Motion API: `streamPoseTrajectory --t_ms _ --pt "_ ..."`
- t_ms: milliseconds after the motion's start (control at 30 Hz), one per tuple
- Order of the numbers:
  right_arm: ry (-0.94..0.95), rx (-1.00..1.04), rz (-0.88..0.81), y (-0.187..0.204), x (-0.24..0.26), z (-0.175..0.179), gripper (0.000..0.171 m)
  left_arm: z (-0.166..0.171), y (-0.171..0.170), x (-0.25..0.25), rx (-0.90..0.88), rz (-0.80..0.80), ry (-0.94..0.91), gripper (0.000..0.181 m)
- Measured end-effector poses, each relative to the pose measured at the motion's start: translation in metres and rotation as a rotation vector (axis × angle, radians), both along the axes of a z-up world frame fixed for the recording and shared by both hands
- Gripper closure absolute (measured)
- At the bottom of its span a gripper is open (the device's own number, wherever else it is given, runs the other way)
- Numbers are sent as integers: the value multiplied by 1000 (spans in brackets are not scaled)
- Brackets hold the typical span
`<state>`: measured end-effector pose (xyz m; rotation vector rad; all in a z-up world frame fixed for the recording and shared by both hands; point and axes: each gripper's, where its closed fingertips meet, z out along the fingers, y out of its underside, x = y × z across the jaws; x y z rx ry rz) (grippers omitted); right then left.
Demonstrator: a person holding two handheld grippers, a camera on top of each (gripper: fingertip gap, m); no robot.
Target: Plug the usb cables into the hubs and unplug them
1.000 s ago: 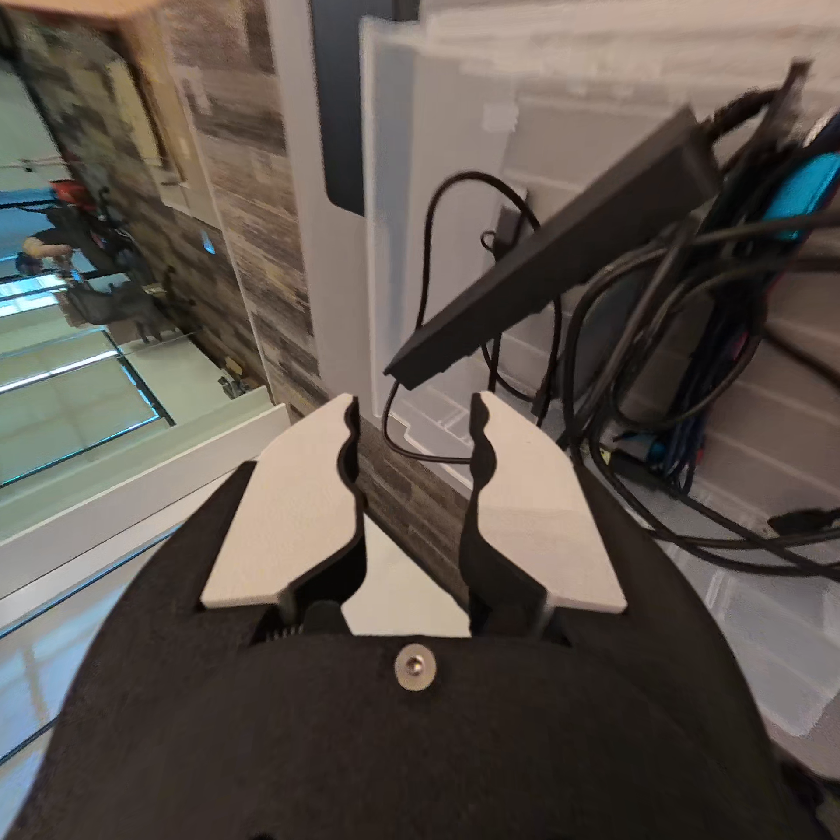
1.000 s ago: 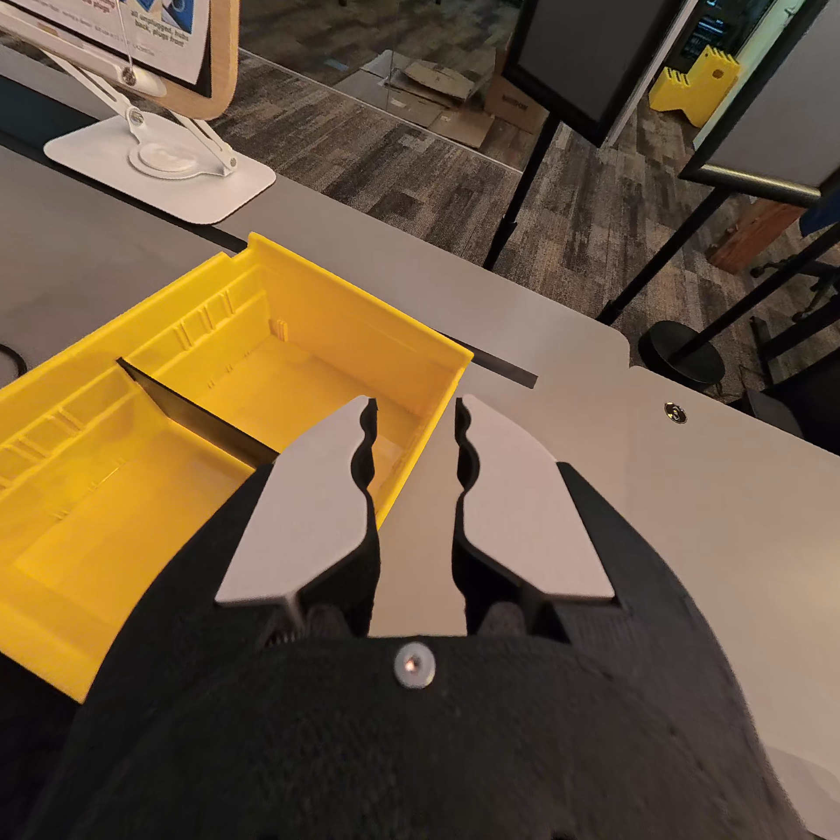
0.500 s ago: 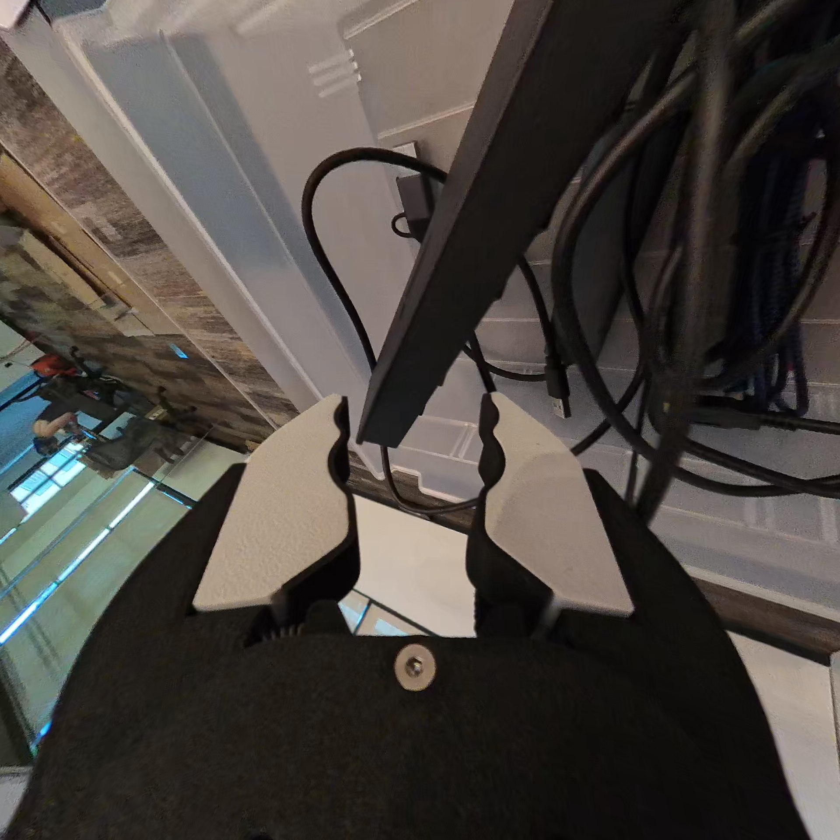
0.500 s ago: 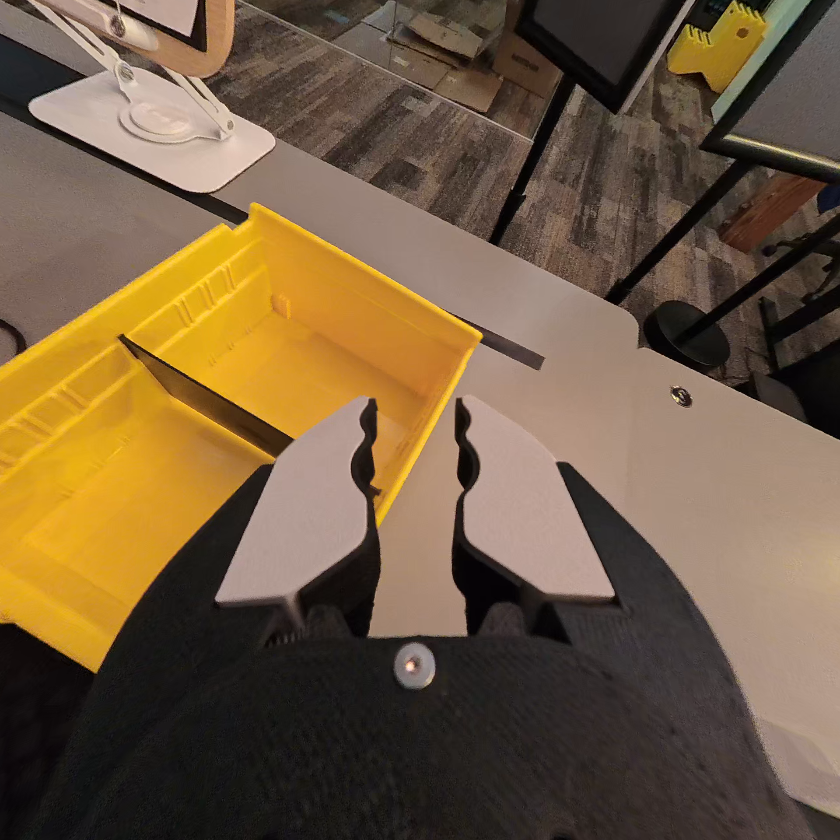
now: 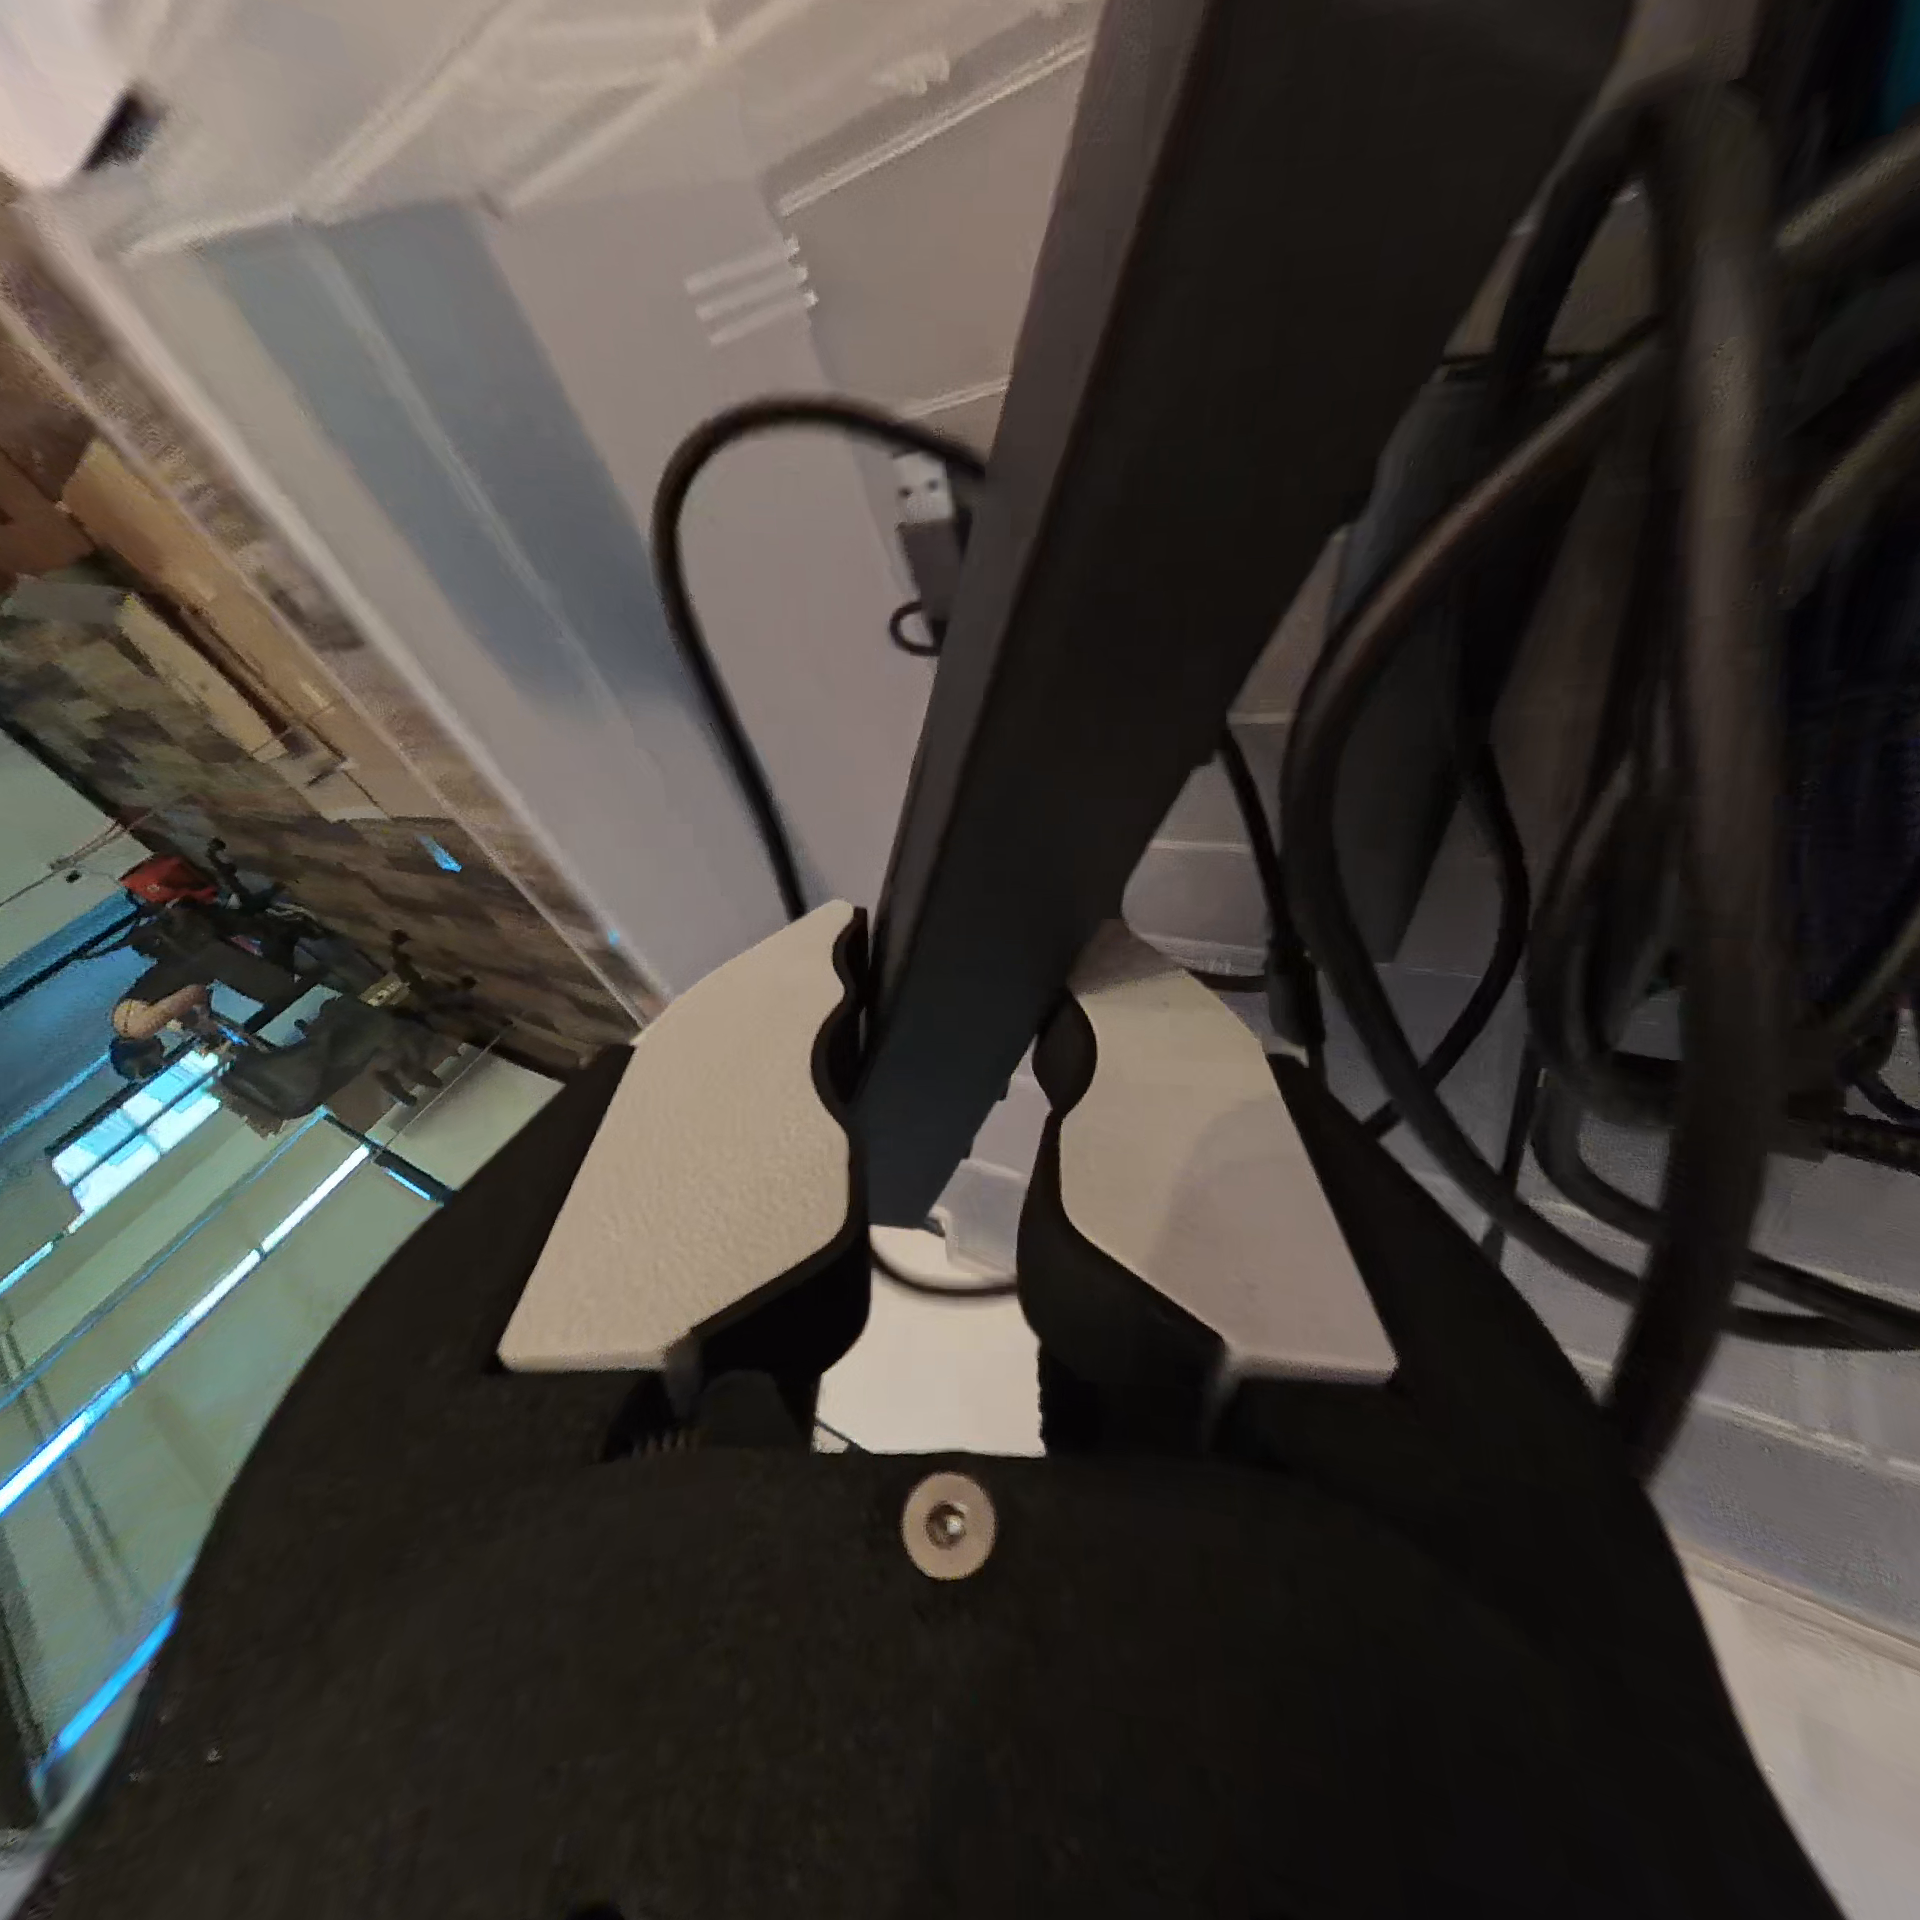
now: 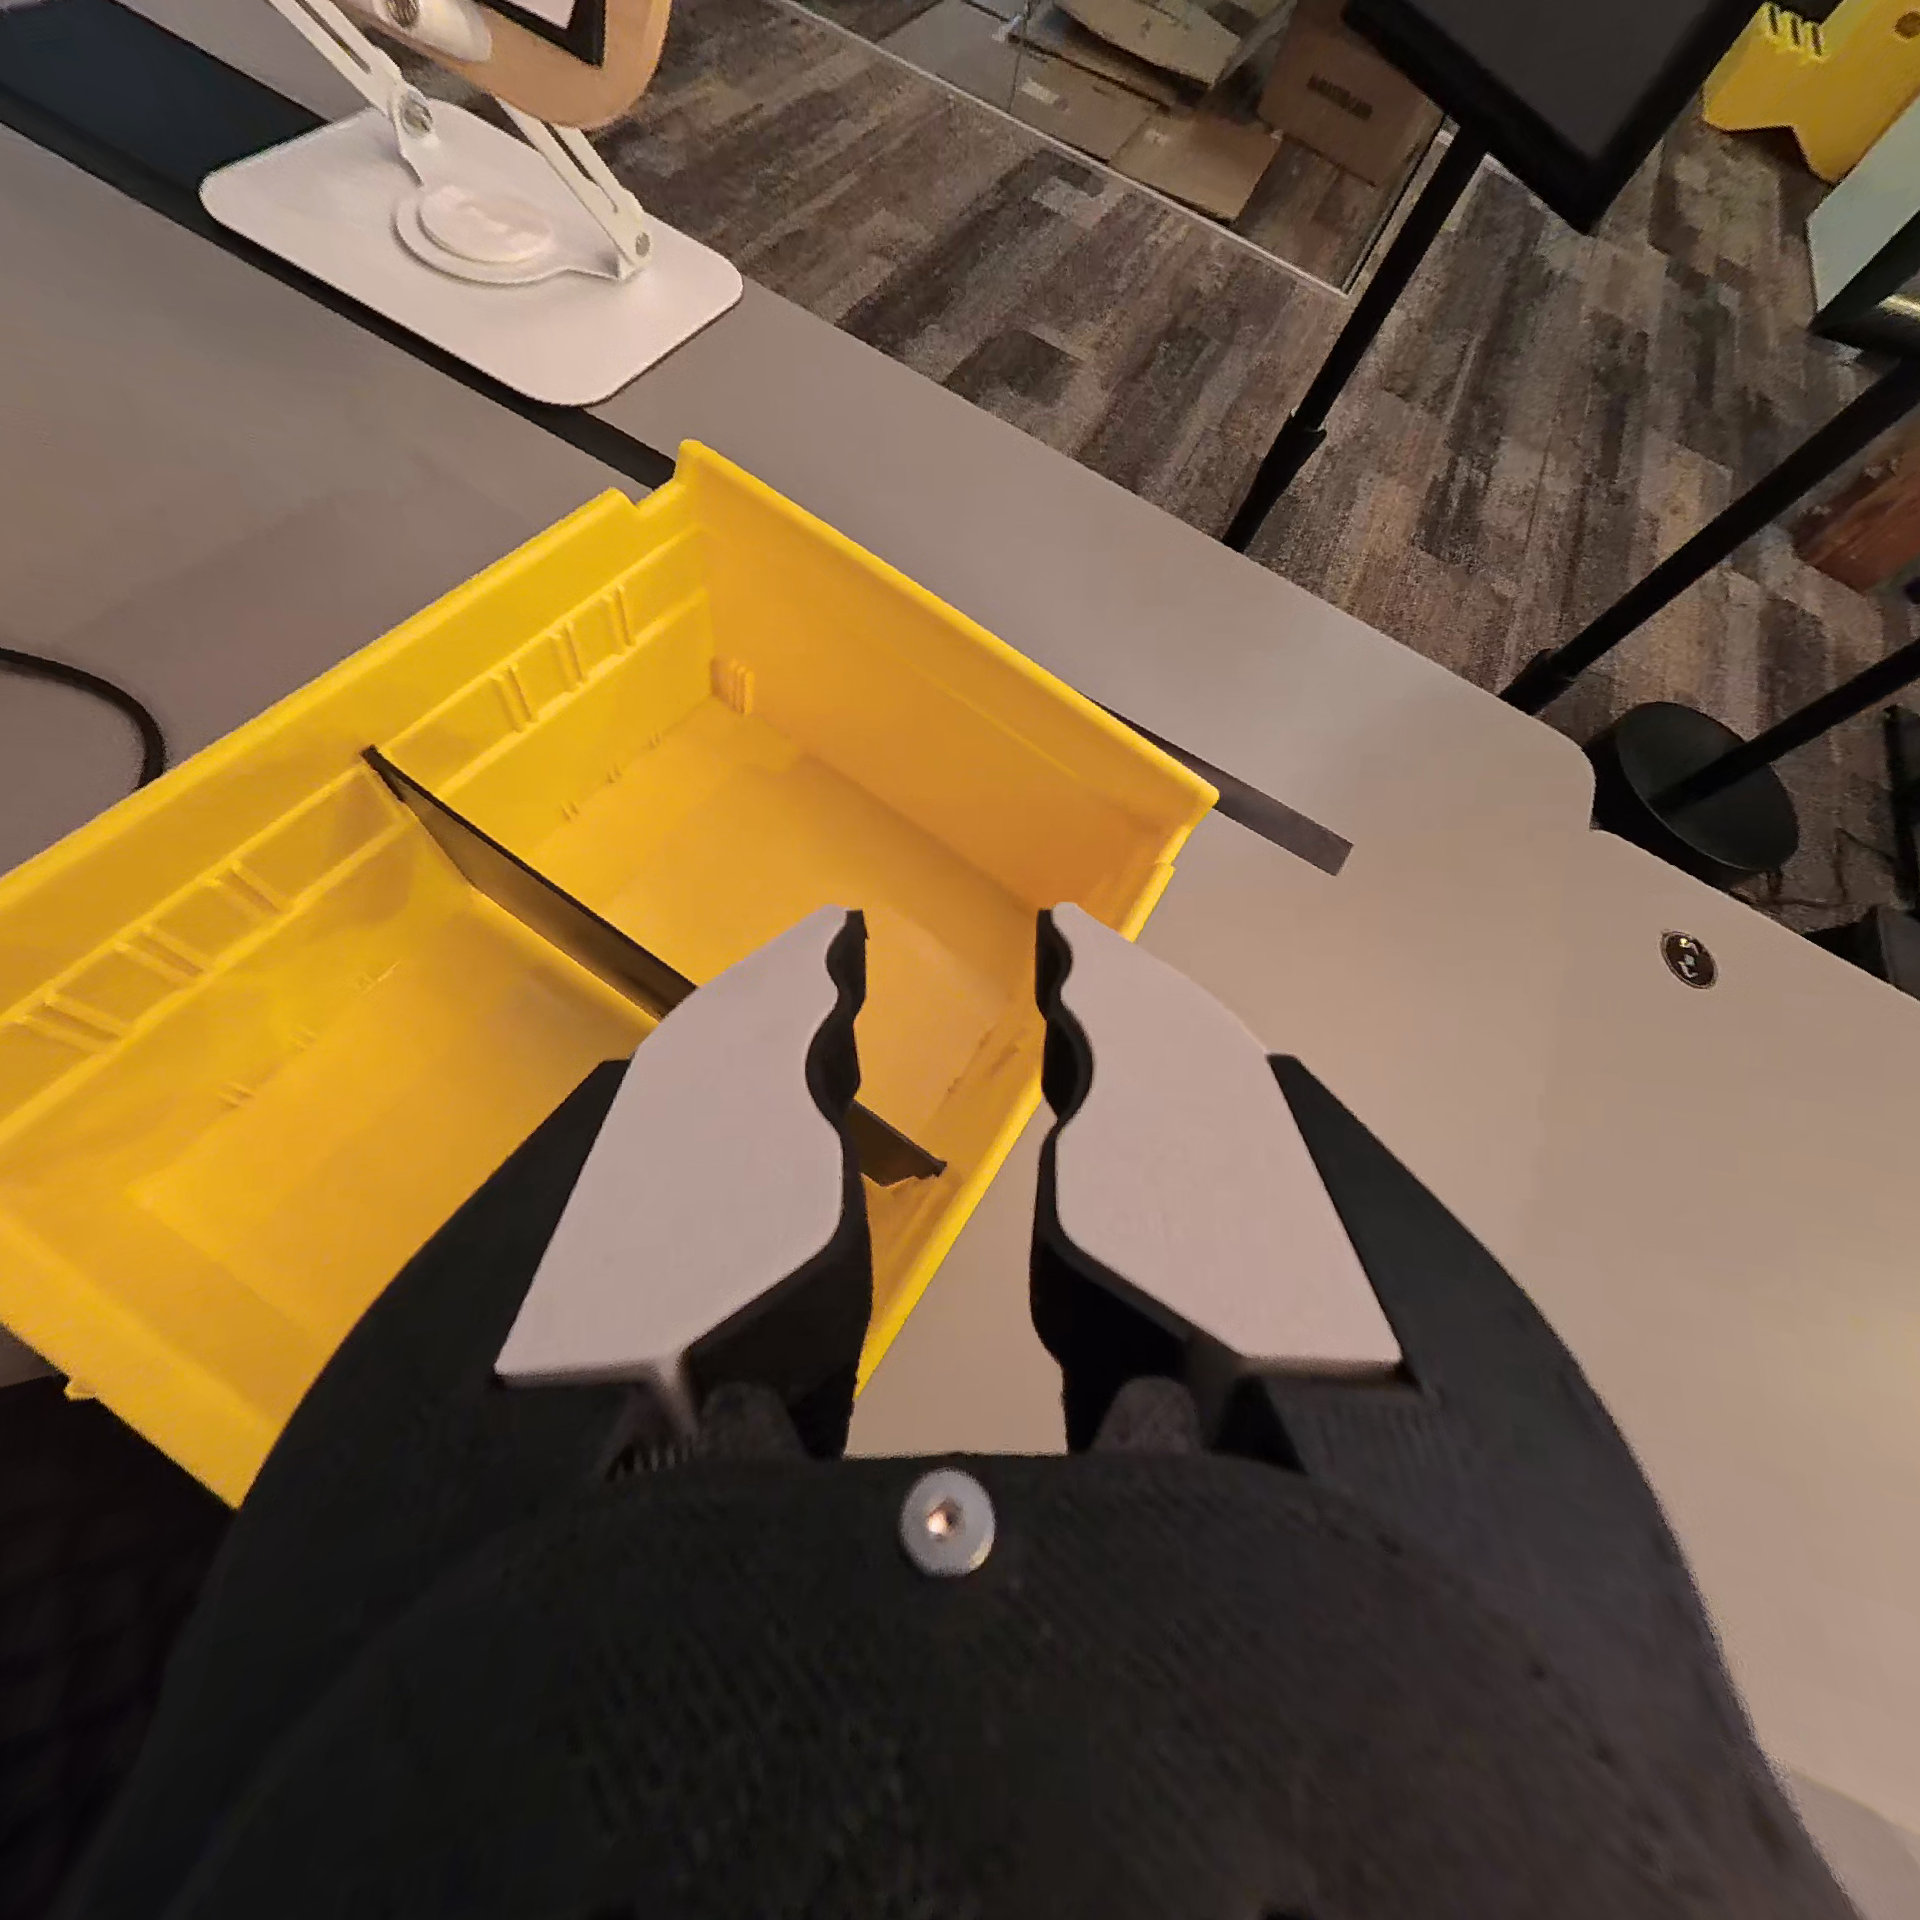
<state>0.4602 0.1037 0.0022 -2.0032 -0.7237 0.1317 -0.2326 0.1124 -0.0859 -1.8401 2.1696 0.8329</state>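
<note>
In the left wrist view a long black USB hub [image 5: 1122,623] slants down out of a clear plastic bin [image 5: 582,416]. My left gripper [image 5: 951,935] is shut on the hub's lower end, with both fingers against its sides. A loose USB plug [image 5: 925,509] on a thin black cable lies behind the hub. A thick tangle of black and blue cables [image 5: 1714,727] hangs at the right. In the right wrist view my right gripper [image 6: 948,935] is open and empty above the near corner of a yellow bin [image 6: 935,675].
The yellow bin has a black divider [image 6: 520,883] and sits on a grey table [image 6: 1455,1039]. A white stand base [image 6: 468,239] is at the far left, and a black cable loop [image 6: 104,696] lies at the left edge. Black stand poles rise from the floor beyond the table. My right fingertips sit around 70 cm from my left ones. The loose USB plug [image 5: 925,509] lies around 8 cm away from my left fingertips.
My left gripper moved forward onto the hub's end and closed on it. My right gripper drifted slightly left over the yellow bin, its jaws unchanged.
</note>
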Motion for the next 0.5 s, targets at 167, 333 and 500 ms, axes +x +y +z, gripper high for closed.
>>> streamPoseTrajectory --t_ms 167,333,500 --pt "41 -1 19 -1 -5 2 141 44 -2 -2 111 71 -134 153" --pt "69 19 54 -2 -15 10 143 97 -14 9 184 165 -336 155" --pt "122 80 88 -4 -25 27 144 167 -22 30 293 224 -508 155"
